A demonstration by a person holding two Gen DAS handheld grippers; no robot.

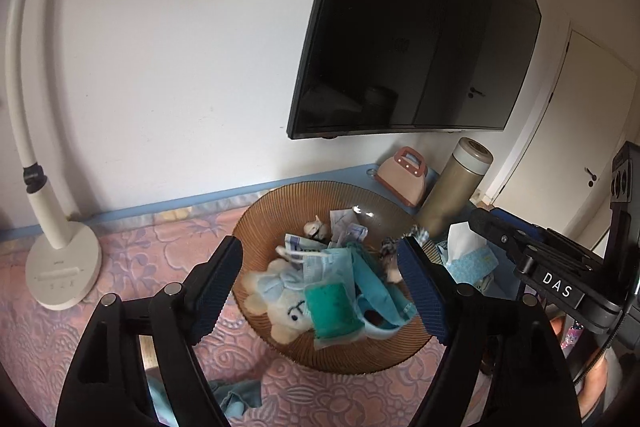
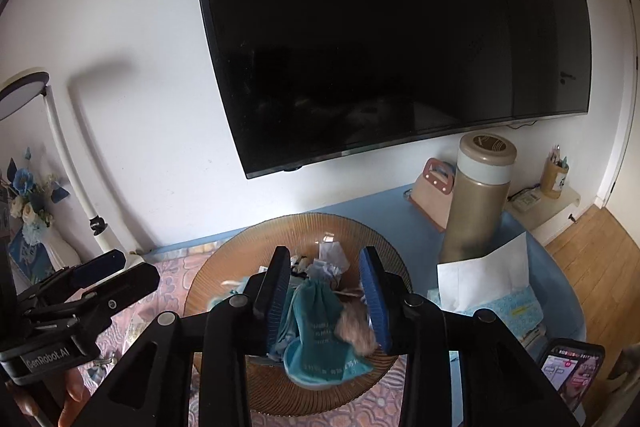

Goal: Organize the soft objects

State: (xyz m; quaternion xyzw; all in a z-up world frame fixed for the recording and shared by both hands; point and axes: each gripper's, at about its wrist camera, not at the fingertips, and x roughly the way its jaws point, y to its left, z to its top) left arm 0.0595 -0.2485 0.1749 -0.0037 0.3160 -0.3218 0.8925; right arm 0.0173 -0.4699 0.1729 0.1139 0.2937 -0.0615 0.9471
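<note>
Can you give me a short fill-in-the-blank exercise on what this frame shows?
1. The soft items are piled in a ribbed amber ____.
2. On the wall above the table hangs a dark ____.
3. The tall gold flask stands to the ____ of the pink handbag in the right wrist view.
4. The left gripper hovers over the pile with its jaws ____.

Missing words: bowl; television; right; open
</note>
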